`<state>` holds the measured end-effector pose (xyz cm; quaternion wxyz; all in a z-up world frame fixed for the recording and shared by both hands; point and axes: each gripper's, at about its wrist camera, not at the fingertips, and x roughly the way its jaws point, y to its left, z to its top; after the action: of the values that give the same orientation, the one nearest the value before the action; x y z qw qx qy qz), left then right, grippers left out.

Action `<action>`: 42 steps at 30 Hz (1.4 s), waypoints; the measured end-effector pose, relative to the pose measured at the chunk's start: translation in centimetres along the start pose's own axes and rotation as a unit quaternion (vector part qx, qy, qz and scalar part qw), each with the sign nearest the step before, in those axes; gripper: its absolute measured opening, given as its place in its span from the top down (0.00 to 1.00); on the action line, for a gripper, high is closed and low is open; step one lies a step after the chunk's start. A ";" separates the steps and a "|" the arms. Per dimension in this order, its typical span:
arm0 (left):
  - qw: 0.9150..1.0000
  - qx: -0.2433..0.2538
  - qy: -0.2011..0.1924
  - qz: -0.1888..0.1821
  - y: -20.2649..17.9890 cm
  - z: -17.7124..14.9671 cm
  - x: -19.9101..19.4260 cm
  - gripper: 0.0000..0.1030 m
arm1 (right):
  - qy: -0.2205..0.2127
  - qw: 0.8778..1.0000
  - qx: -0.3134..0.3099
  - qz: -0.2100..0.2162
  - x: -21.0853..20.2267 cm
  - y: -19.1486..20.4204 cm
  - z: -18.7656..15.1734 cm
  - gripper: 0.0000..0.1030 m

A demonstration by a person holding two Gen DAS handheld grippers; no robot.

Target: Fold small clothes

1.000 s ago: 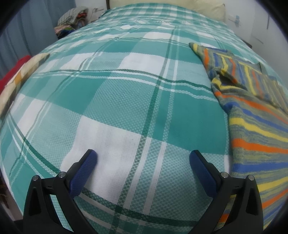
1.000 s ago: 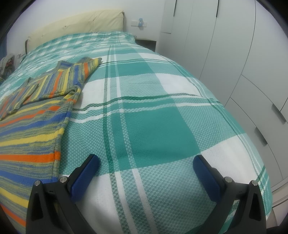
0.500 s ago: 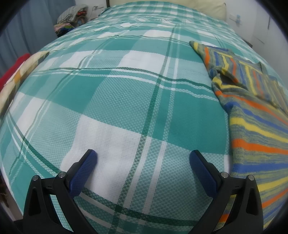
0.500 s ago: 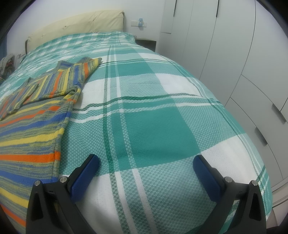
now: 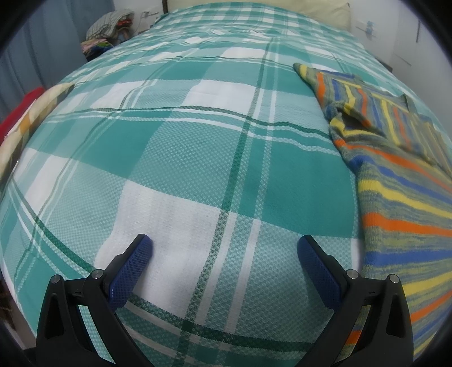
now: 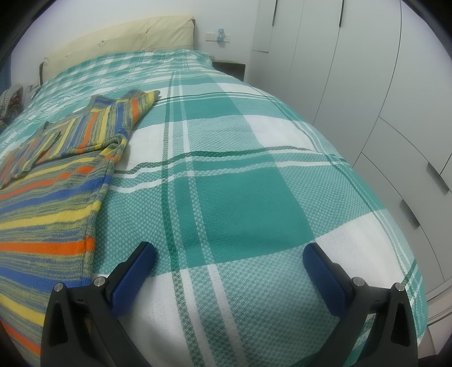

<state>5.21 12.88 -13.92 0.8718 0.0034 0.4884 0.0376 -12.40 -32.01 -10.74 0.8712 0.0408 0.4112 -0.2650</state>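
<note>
Bedroom: you are working over a bed under a teal-and-white checked bedspread [image 5: 180, 158], with a cream headboard [image 6: 118, 36] at the far end.
Left tongs: your left gripper [image 5: 224, 251] is spread wide with nothing between the blue pads, hovering over bare bedspread.
Right tongs: your right gripper [image 6: 228, 258] is likewise spread and holding nothing, over bare cloth near the bed's right side.
Garment: the striped knit sweater [image 5: 395, 197] lies flat between your two tools, its edge just beside the left gripper's right finger and close to the right gripper's left finger [image 6: 132, 276]; its sleeves look already turned in across the chest.
Handling: you should find it light, soft and floppy, a loose knit likely to stretch and sag if lifted by one point.
Where to hold: judge the two bottom hem corners the best grip, one per tool, pinching through all the layers.
Left view only: a heap of clothes [image 5: 108, 26] past the far left corner, and a patterned cloth [image 5: 36, 113] at the left bed edge.
Right view only: white wardrobe doors [image 6: 367, 84], a wall socket [image 6: 220, 36] and a dark bedside table [image 6: 228, 66].
</note>
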 end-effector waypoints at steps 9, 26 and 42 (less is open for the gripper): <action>1.000 0.001 -0.004 0.000 0.0 -0.1 0.0 0.00 | 0.000 1.000 0.000 0.000 0.0 0.0 0.0 0.00; 0.999 0.000 0.012 -0.033 0.7 0.5 -1.1 0.02 | 0.022 0.999 -0.006 0.043 -0.3 -1.0 1.1 0.00; 0.968 0.190 0.065 -0.152 -4.4 -11.2 -9.7 0.19 | 0.271 0.890 -0.104 0.351 -8.8 -1.7 -7.3 0.28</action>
<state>-9.10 7.45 -11.71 0.8168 0.0923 0.5372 -0.1888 -22.95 -27.57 -8.80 0.7617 0.1620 0.6150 0.1241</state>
